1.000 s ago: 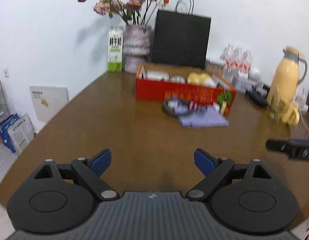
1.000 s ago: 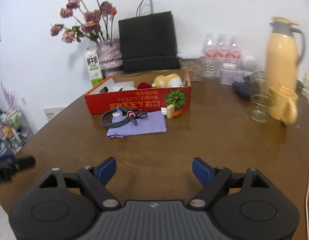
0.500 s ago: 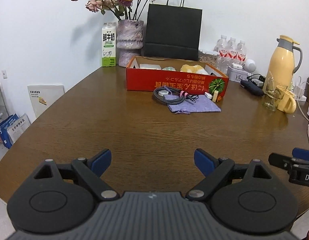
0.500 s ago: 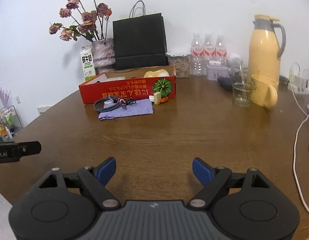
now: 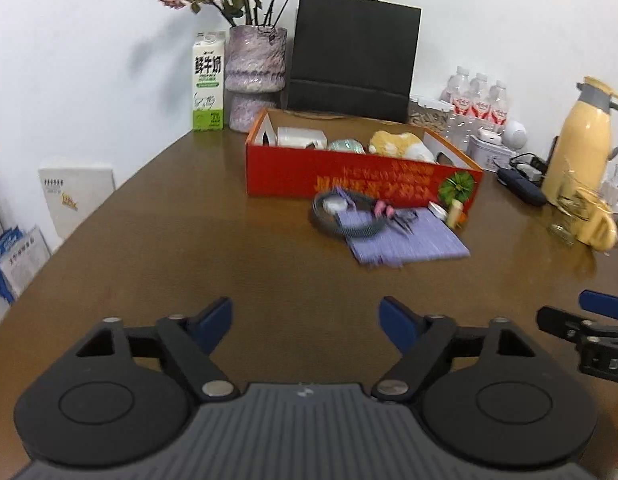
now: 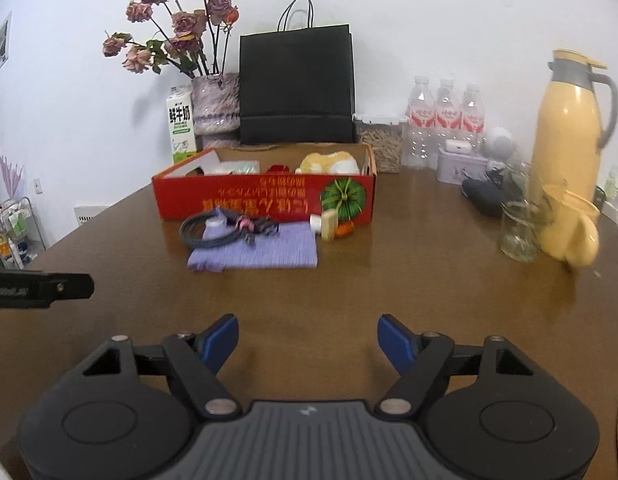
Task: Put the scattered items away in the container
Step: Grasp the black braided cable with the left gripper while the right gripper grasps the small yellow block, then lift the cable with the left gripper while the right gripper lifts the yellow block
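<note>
Left gripper point(image 5: 306, 319) and right gripper point(image 6: 308, 338): fingers spread, just narrowing, nothing between them, above bare bench point(image 5: 189, 248). Purple cloth point(image 6: 265, 250), coiled cable point(image 6: 213, 230) lie against the red box point(image 6: 265, 198) front, well ahead.

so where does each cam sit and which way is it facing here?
Left wrist: sits on the left gripper, looks forward and slightly down over the table at the red box; own open jaws show, empty, just been closing; right gripper's tip at right edge.
Right wrist: sits on the right gripper, same heading, box nearly centred; own open, empty jaws, just been closing; left gripper's tip at left edge.
Shared: box, coiled cable on purple cloth, black bag, yellow jug.
</note>
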`<move>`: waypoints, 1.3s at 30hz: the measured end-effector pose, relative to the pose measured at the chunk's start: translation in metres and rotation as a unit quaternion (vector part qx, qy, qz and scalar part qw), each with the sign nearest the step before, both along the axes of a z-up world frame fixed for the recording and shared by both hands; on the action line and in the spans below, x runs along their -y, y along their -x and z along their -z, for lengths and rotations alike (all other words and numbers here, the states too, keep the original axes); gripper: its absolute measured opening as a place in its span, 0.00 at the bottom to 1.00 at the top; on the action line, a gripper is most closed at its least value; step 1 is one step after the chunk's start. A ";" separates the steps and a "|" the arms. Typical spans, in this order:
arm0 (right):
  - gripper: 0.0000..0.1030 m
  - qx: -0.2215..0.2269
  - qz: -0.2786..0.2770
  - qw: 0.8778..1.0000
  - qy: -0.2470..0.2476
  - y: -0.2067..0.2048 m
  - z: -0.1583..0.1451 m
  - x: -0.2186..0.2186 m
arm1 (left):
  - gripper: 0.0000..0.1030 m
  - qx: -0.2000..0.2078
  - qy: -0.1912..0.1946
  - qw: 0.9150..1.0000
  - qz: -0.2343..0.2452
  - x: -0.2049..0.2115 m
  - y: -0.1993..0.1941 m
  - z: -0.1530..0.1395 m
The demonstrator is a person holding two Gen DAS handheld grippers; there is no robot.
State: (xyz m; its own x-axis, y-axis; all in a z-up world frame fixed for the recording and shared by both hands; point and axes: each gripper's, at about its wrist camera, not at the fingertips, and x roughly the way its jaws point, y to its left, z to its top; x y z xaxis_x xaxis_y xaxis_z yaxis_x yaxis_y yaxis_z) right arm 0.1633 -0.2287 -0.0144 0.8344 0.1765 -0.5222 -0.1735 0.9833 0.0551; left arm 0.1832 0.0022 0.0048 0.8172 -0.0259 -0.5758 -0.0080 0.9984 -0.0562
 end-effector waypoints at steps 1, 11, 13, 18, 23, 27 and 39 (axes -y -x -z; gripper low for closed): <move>0.65 -0.002 -0.002 1.000 -0.003 -0.011 -0.002 0.000 | 0.73 0.003 -0.002 1.000 0.003 -0.001 -0.013 -0.001; 0.46 0.000 -0.001 1.000 -0.012 -0.143 -0.003 -0.010 | 0.62 -0.037 0.020 0.997 0.057 0.001 -0.155 0.017; 0.43 -0.003 0.002 1.000 -0.002 -0.167 0.002 -0.014 | 0.46 -0.053 0.029 0.997 0.057 0.002 -0.174 0.026; 0.20 -0.029 -0.005 1.000 0.007 -0.203 0.020 -0.018 | 0.21 -0.067 0.048 0.995 0.062 0.000 -0.194 0.041; 0.15 -0.027 -0.013 1.000 0.006 -0.200 0.028 -0.019 | 0.08 -0.038 0.027 0.997 0.055 -0.001 -0.184 0.041; 0.12 -0.021 -0.010 1.000 -0.015 -0.192 0.025 -0.017 | 0.08 0.002 0.018 0.998 0.064 0.001 -0.165 0.026; 0.10 0.025 -0.007 0.998 -0.063 -0.100 0.002 -0.015 | 0.08 0.047 0.070 0.996 0.036 -0.023 -0.051 -0.022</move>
State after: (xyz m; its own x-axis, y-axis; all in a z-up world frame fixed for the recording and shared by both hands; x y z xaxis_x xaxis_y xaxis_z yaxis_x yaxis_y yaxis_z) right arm 0.2636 -0.2141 -0.0163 0.8559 0.2503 -0.4526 -0.1933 0.9665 0.1690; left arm 0.2338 0.0253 0.0271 0.8608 -0.1614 -0.4827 0.0760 0.9785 -0.1915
